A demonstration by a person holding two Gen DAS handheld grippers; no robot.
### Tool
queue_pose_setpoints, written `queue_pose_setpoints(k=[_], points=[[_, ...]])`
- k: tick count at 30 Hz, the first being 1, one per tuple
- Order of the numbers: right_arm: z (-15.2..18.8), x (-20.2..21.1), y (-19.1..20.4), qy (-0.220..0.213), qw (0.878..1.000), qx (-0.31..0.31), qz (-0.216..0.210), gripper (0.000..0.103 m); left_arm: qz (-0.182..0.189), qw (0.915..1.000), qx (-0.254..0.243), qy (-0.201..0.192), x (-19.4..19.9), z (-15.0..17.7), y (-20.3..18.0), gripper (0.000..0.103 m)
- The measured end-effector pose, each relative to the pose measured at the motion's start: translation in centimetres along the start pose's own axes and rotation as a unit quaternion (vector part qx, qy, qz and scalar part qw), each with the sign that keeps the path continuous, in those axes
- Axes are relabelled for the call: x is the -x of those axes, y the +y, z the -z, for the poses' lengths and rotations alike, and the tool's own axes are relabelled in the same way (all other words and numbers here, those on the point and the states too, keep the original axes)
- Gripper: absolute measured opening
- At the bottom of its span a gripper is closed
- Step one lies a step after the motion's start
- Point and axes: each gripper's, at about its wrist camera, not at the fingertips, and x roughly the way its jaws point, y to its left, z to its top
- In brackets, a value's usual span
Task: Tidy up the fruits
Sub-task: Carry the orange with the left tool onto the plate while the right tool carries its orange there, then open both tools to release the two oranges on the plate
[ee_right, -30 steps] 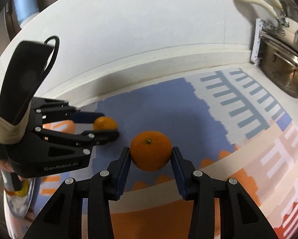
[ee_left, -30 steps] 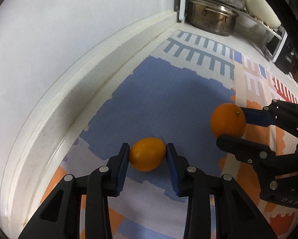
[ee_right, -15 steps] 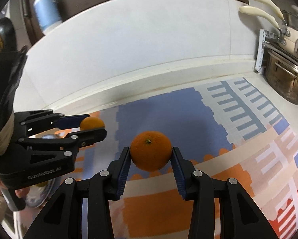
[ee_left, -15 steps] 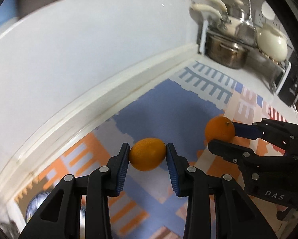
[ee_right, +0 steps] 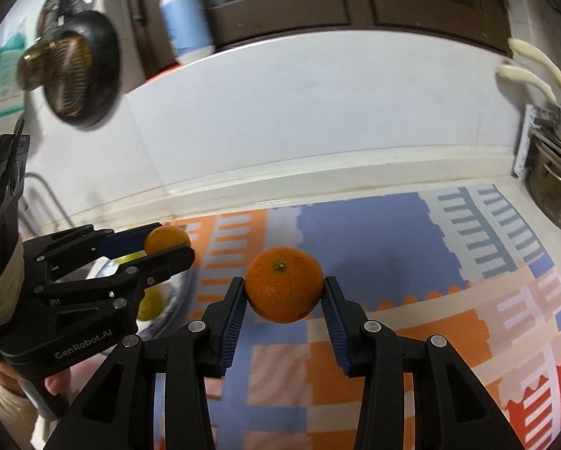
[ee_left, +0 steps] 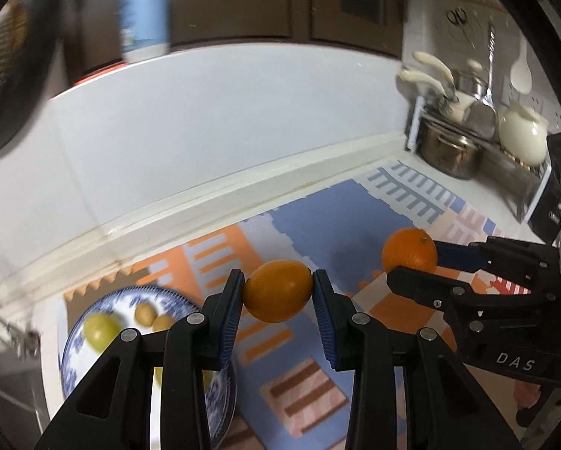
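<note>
L gripper (ee_left: 277,292) clamps smooth orange (ee_left: 277,291); R gripper (ee_right: 284,285) clamps mandarin (ee_right: 284,284).

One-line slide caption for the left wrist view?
Left gripper holds an oval orange fruit beside a blue-patterned plate; right gripper holds a round orange.

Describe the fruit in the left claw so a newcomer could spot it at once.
Start at the patterned orange-and-blue mat on the counter. Above it, two black claws each hold an orange fruit; take the left claw, nearest the blue-and-white plate. Its fruit is smooth, oval and yellowish orange, unlike the rounder, deeper-coloured, pebbly mandarin in the right claw.
</note>
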Motion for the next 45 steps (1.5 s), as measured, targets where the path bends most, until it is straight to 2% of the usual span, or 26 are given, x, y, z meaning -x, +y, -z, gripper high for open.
queue_pose_setpoints(k=[12,21,32,37,45], points=[[0.8,0.8,4.6,0.004,0.997,0.054,-0.053,0.042,-0.046,0.9965,0.068,-0.011,4.7,4.1,3.1,0.036],[1.3,-0.4,8.2,0.021,0.992,0.09,-0.086,0.042,-0.076,0.9918,0.103,0.001,6.3,7.2,5.8,0.036],[2.8,-3.9,12.1,0.069,0.982,0.125,-0.124,0.042,-0.094,0.9861,0.134,0.029,6.2,10.6,9.3,0.036],[3.8,-5.8,13.7,0.095,0.976,0.135,-0.142,0.042,-0.092,0.9838,0.147,0.043,5.5,11.9,10.5,0.036],[4.8,-8.3,15.3,0.113,0.97,0.148,-0.156,0.042,-0.082,0.981,0.162,0.068,3.6,13.4,11.8,0.036]])
